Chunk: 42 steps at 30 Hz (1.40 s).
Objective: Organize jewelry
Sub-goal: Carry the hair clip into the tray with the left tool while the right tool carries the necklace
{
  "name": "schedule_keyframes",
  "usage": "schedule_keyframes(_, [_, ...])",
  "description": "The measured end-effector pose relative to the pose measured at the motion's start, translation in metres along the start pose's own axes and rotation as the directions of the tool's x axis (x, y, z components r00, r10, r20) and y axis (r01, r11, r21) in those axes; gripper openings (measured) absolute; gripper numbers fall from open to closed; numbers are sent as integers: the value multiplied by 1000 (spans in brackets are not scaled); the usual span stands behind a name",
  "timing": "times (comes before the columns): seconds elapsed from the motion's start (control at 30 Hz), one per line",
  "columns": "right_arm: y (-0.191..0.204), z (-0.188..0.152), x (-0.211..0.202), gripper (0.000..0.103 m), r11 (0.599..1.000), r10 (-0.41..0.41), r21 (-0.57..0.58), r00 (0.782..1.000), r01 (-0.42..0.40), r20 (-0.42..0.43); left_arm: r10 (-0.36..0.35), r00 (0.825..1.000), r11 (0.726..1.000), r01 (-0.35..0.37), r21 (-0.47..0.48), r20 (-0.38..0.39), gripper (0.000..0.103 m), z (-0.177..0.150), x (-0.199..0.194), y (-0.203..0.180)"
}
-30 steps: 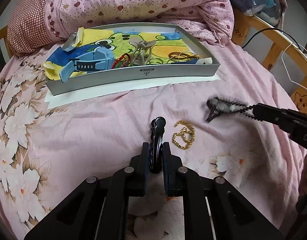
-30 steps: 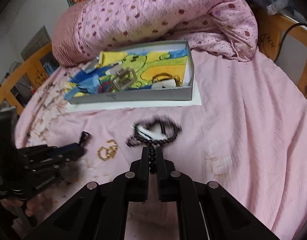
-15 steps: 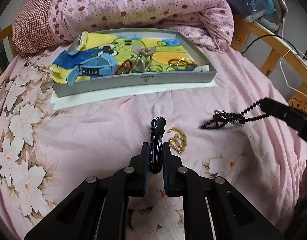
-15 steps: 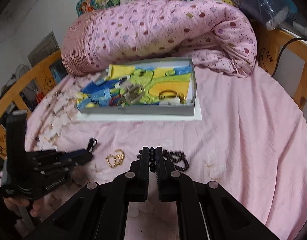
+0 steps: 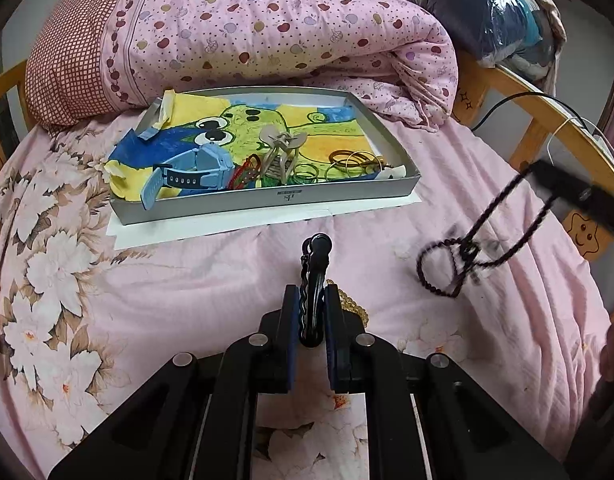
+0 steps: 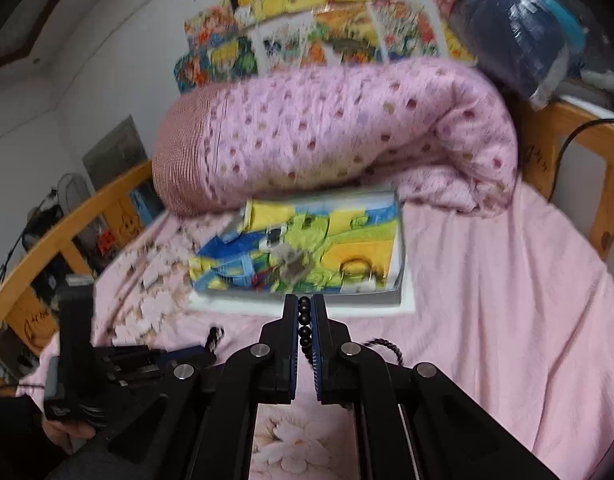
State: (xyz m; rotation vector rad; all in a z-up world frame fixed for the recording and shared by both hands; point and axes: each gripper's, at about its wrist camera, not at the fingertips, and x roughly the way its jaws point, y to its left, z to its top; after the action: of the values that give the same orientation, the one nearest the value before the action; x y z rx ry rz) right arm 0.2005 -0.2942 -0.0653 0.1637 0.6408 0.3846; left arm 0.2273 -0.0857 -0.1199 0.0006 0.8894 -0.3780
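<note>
My left gripper [image 5: 311, 296] is shut on a black wavy hair clip [image 5: 317, 254], which sticks up past its fingertips above the pink sheet. A gold chain [image 5: 353, 306] lies on the bed just right of those fingers, partly hidden by them. My right gripper [image 6: 304, 304] is shut on a string of black beads [image 6: 304, 320]. In the left wrist view the right gripper [image 5: 547, 176] comes in from the right and the black beads [image 5: 459, 264] hang from it in a blurred loop, off the bed. Ahead lies a grey tray [image 5: 267, 200], also seen blurred as the tray [image 6: 401, 264].
The tray holds a blue watch [image 5: 195, 172], a beige claw clip [image 5: 281, 152], gold rings [image 5: 353, 158] and green rings [image 5: 305, 170]. White paper [image 5: 211, 228] lies under it. A rolled pink quilt [image 5: 267, 32] lies behind, and a wooden bed rail [image 5: 563, 132] with a cable runs along the right.
Both grippers have risen. The black beads have come up off the sheet and now hang swinging from the right gripper. The gold chain stays on the bed.
</note>
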Motion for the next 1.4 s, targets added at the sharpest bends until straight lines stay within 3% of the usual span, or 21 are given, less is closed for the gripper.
schedule_keyframes(0.4, [-3,30,-22,6,999,37,9,997,-38,75,-24,997,999,22,36,72,7,17,-27,-9])
schedule_keyframes(0.83, [-1,82,-33,6,998,67,-16,986,-65,152,-56,993,997,50,60,103,7,71,-49,-12])
schedule_keyframes(1.17, [-7,142,4,6,998,59,-30,978,-54,201,-55,994,998,52,36,94,7,133,-7,-6])
schedule_keyframes(1.4, [-23,150,57,6,999,52,-14,986,-51,156,-75,997,997,75,8,25,7,148,48,2])
